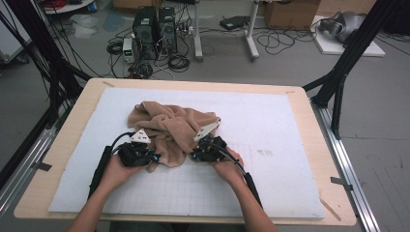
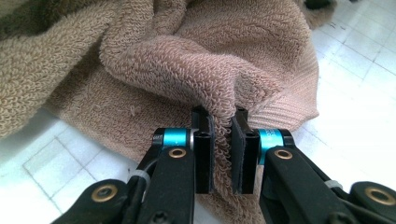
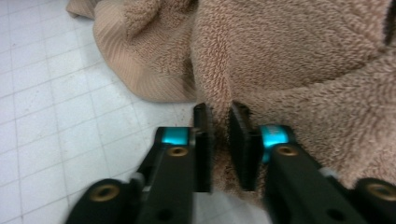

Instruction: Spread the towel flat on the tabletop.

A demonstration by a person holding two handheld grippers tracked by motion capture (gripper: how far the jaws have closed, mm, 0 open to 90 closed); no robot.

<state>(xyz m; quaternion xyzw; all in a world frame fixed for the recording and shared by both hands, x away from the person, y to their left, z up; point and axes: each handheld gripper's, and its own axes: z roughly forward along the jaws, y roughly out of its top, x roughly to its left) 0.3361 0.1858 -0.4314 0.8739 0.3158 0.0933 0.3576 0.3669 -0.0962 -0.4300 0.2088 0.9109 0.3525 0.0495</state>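
High view: a tan towel [image 1: 169, 128] lies crumpled on the white gridded mat [image 1: 270, 125] that covers the table [image 1: 309, 104], a little left of the mat's middle. The left gripper [image 1: 153, 158] meets the towel's near left edge and the right gripper [image 1: 194, 155] its near right edge, with a hanging fold of cloth between the two. This view alone takes in the whole heap, the person's forearms coming in from below, and the floor beyond with cables and computer towers [image 1: 154, 31]. It does not show how the jaws stand.

Left gripper view: the left gripper [image 2: 223, 154] is clamped on the towel [image 2: 196, 65]. A raised ridge of terry loops runs down between the two black pads and fills the gap. The flat ribbed hem band shows just right of the jaws, lying on the mat [image 2: 56, 163].

Right gripper view: the picture is slightly blurred. The right gripper [image 3: 219, 144] has its jaws drawn close on the towel's [image 3: 299, 70] edge, with pile showing in the narrow gap. To the left, another ribbed hem curves over the mat [image 3: 51, 112].
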